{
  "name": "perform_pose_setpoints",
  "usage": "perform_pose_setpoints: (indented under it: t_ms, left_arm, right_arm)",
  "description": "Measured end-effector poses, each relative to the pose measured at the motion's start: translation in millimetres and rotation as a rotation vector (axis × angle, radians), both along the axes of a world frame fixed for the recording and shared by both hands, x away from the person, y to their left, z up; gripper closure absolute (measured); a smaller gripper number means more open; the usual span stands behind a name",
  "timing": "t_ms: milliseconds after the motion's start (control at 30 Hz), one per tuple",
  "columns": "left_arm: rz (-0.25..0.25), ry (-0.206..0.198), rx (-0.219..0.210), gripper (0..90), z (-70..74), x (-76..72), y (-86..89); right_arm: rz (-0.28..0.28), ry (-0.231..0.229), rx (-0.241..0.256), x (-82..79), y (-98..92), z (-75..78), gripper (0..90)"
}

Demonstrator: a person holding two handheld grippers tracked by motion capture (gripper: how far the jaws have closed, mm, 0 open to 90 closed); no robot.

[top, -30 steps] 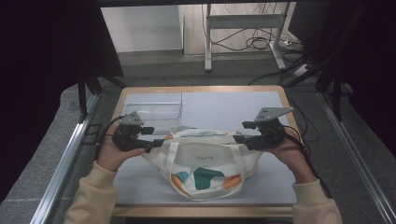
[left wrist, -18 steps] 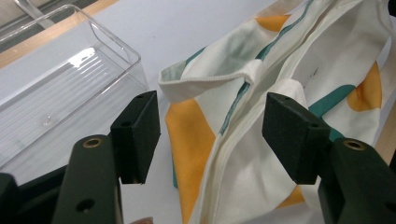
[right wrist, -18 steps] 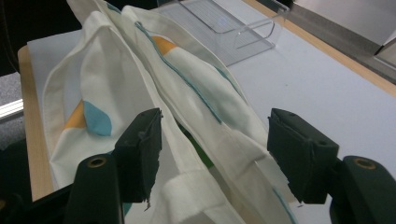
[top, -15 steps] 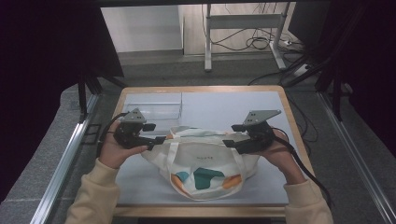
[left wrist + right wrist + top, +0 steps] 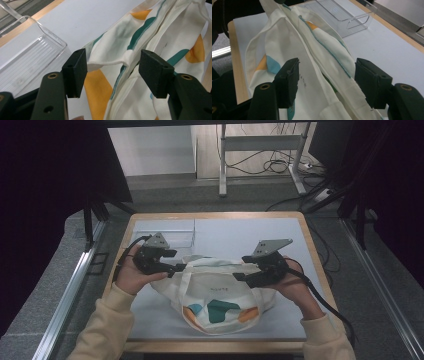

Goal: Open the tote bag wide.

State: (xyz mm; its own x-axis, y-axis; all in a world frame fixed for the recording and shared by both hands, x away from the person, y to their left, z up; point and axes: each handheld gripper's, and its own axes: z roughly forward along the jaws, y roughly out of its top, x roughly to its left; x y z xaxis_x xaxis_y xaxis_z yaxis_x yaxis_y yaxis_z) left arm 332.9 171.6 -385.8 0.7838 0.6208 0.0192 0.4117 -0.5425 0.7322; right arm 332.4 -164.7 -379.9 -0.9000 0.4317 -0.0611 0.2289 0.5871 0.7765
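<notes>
A pale mat (image 5: 235, 237) covers the wood-edged worktop (image 5: 307, 245), which stands on grey floor with cables (image 5: 280, 167) trailing behind a white metal stand (image 5: 260, 145) at the back and dark screens at both sides. Compared with half a second ago, the right gripper (image 5: 241, 276) has come further in over the bag, while the left gripper (image 5: 181, 268) sits about where it was. The cloth bag (image 5: 220, 300) — cream with orange, teal and light-blue patches — lies in the near middle of the worktop, its mouth turned toward the far edge. The left gripper's jaws stand apart on either side of the bag's rim and a handle seam (image 5: 128, 57), not pressing it; the right gripper's jaws are likewise apart, straddling the folded upper edge (image 5: 329, 62) of the bag. A clear plastic tray (image 5: 172, 237) rests at the far left of the worktop, just behind the left gripper — nothing shows inside it, and the bag's inside is hidden by its folds.
</notes>
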Motion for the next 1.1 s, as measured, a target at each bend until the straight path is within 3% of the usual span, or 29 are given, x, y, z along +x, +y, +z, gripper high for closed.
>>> perform_pose_setpoints:
  t_ms: [300, 433, 833, 900, 1100]
  left_arm:
    - [-0.046, 0.034, 0.047, 44.1, -3.6, 12.9, -7.9]
    - [-0.069, 0.074, 0.03, 48.1, -7.3, 15.1, -13.7]
    - [-0.132, 0.12, 0.092, 51.1, -19.1, 21.7, -35.2]
    - [-0.142, 0.124, 0.113, 53.8, -22.5, 21.8, -39.4]
    - [-0.162, 0.14, 0.14, 73.4, -28.4, 22.4, -45.4]
  right_arm:
    - [0.033, 0.012, -0.026, -2.8, 11.5, -5.0, 42.6]
    - [0.048, 0.027, -0.029, -2.3, 15.1, -8.6, 47.9]
    - [0.074, 0.061, -0.051, 0.5, 25.4, -19.8, 59.3]
    - [0.073, 0.063, -0.058, 0.8, 26.9, -21.9, 62.7]
    - [0.076, 0.084, -0.094, 2.3, 32.2, -29.9, 73.3]
